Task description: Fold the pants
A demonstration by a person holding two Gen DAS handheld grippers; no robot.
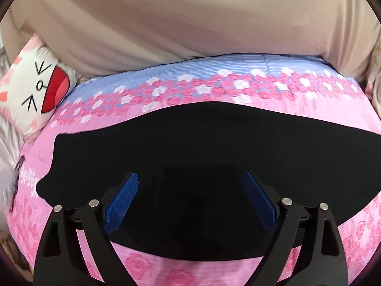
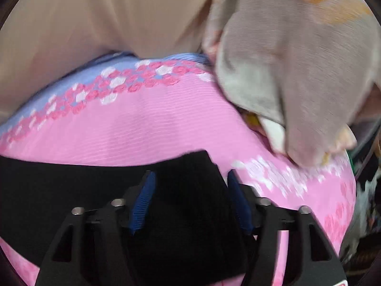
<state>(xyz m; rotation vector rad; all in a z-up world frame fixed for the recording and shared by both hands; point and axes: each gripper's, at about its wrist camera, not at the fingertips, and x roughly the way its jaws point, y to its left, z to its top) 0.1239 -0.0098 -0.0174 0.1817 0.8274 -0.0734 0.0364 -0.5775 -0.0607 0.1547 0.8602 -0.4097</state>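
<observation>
At the far left of the left wrist view, a white cushion with a cartoon face and a red open mouth [image 1: 35, 88] leans at the edge of the bed, whose pink sheet printed with pink and white roses and a blue band [image 1: 214, 83] spreads across the middle. A person's beige garment [image 1: 178, 19] fills the space beyond the bed's far edge. The black fabric pants [image 1: 202, 143] lie flat on the sheet as a wide dark band running left to right. The left claw [image 1: 191, 182] hangs over them with its blue ribbed pads [image 1: 122, 202] spread wide apart, released and gripping nothing; whether the tips touch the cloth cannot be told.

In the right wrist view, the same black pants [image 2: 71, 178] stretch in from the left edge and end at a squared corner near the middle. The right claw [image 2: 189, 178] sits over that end with its pads [image 2: 142, 202] parted on either side of the fabric, not pressed together. Further right, a grey plush blanket with an orange patch [image 2: 297, 71] is heaped on the pink sheet [image 2: 166, 119], blurred.
</observation>
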